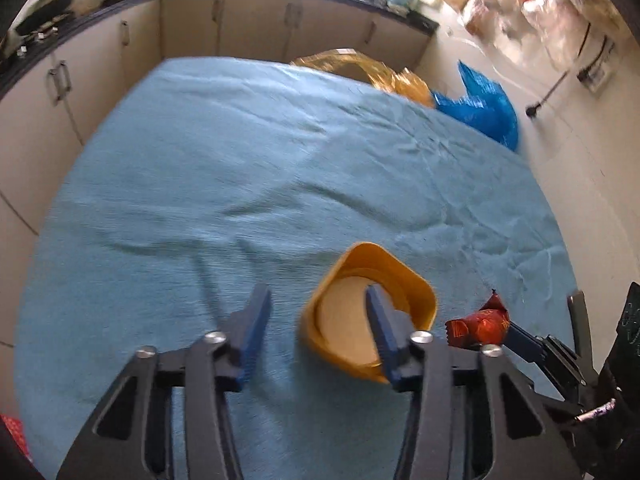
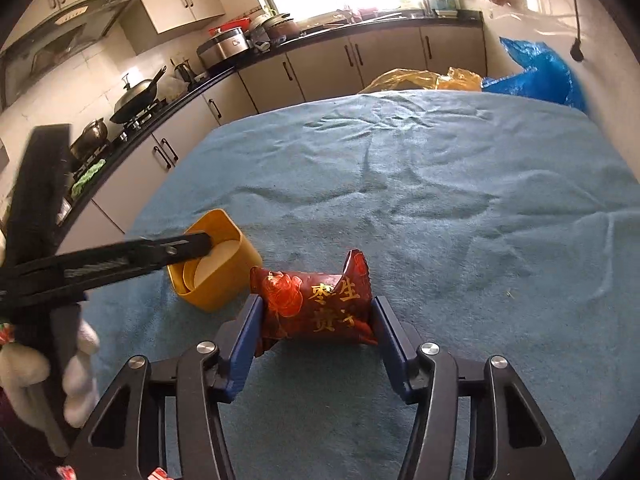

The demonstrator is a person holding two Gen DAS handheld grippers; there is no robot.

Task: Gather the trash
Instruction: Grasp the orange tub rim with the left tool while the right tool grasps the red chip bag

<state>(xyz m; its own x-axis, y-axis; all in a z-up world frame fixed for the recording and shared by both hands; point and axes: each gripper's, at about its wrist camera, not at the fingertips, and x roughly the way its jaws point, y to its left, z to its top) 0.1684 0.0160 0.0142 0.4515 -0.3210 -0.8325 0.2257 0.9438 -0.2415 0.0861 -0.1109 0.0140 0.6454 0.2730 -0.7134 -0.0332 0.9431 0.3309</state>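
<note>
A yellow tub (image 1: 404, 280) with a pale disc inside lies on the blue cloth (image 1: 240, 160). My left gripper (image 1: 318, 292) straddles its near wall, one finger inside and one outside. A strip of cloth shows between the outer finger and the wall, so the jaws stand open. In the right wrist view the tub (image 2: 228, 280) lies at the left with a left finger (image 2: 192, 244) reaching into it. A dark red snack packet (image 2: 316, 304) with gold writing sits between the pads of my right gripper (image 2: 318, 302), which press on both its ends. The packet (image 1: 480, 322) also shows at the right edge of the left wrist view.
A crumpled yellow bag (image 2: 420, 78) and a blue bag (image 2: 536, 72) lie at the cloth's far edge. Cabinets and a counter with a wok (image 2: 136, 100) run along the left and back. A white-gloved hand (image 2: 80, 364) holds the left gripper.
</note>
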